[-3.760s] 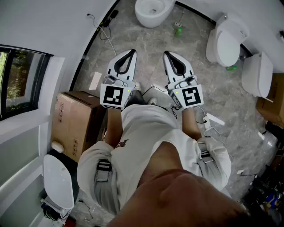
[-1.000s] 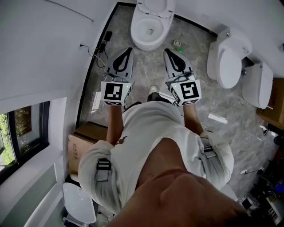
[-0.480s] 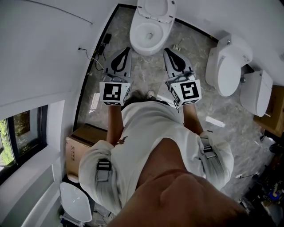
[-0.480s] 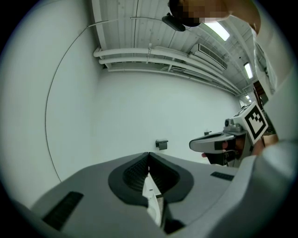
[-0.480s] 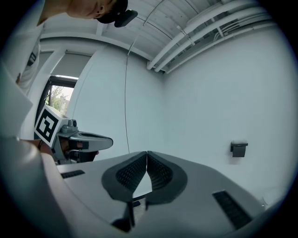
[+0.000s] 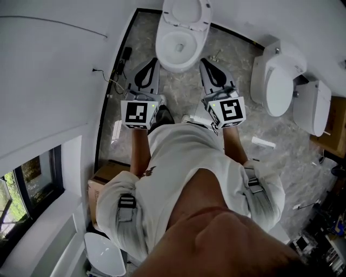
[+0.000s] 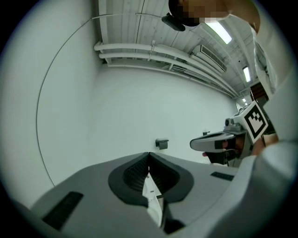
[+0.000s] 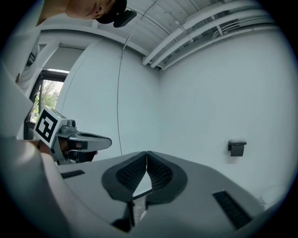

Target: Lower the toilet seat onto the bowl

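At the far wall the toilet seat (image 6: 185,11) stands raised behind its bowl (image 6: 160,47), so we aim the left claw (image 6: 152,62) and right claw (image 6: 205,63) toward it, both closed and empty, likely for nudging it down.

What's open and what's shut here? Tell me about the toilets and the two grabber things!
Toilet seat: up, not on the bowl yet.
Bowl: uncovered, you can see inside.
Left gripper: shut, holding nothing.
Right gripper: shut, holding nothing.
Toilet at the right: lid looks down.
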Demonstrator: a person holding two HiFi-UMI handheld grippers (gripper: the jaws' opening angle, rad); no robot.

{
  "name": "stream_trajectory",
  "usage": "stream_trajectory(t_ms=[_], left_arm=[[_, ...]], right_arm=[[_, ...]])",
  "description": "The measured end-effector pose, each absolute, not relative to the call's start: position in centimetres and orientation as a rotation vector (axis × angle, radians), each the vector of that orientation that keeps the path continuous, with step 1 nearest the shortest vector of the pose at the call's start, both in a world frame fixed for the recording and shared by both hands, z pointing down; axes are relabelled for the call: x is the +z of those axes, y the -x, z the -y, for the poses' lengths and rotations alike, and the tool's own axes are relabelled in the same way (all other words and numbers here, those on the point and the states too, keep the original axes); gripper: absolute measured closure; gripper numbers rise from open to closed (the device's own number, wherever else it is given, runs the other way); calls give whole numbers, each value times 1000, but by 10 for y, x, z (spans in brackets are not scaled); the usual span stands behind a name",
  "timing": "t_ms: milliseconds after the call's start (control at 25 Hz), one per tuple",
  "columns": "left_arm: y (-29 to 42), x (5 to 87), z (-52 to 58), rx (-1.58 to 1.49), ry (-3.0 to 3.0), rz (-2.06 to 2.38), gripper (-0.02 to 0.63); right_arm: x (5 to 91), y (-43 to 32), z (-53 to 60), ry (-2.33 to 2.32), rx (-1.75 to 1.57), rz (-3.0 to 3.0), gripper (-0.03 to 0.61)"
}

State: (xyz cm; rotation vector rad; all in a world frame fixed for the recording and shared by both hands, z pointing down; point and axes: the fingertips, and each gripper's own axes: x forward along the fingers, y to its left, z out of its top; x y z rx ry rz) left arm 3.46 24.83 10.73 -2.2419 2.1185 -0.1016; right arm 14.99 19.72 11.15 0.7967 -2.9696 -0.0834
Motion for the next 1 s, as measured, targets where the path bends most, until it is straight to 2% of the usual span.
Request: stream_trajectory(t_ms=[560,1000], left_arm=[[76,125,-170,-66,2452,-1924,592],[115,138,-131,-65,2570,-1818,592]], right_arm=[[127,-52,-143,-1058,-58,2829,557],[139,-23,-120,-1203,-24,2723,557]])
